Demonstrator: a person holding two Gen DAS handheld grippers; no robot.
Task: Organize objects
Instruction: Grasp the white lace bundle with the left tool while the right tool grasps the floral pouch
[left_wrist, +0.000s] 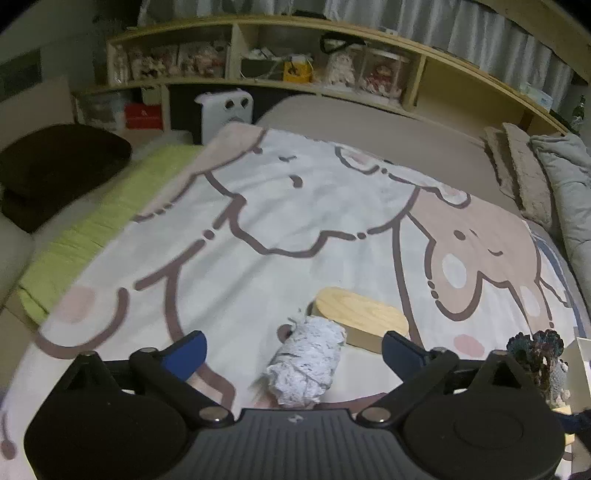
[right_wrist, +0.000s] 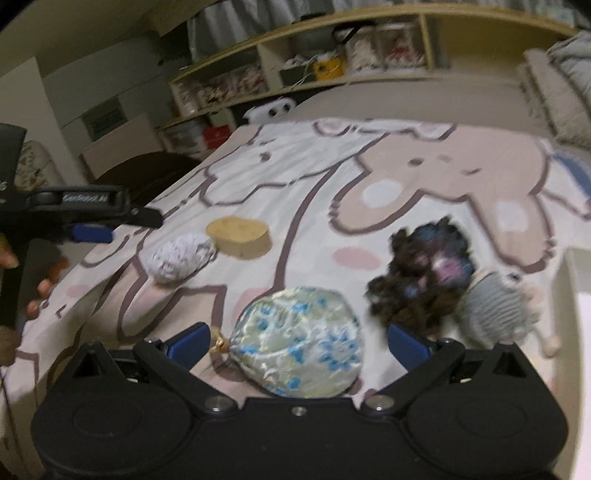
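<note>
Both grippers, left (left_wrist: 293, 352) and right (right_wrist: 297, 341), fingers apart. Pouch (right_wrist: 299, 345) beside wooden block (right_wrist: 239, 235): soft, slippery satin; probably best pinched mid-body.

Dim indoor light, fisheye-bent edges; right wrist view smeared, probably motion blur.

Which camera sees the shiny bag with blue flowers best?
The right wrist view. The shiny pouch with blue flowers lies whole and close there, between the open jaws of the right gripper, its gold tie visible. The left wrist view does not show it at all.
</note>
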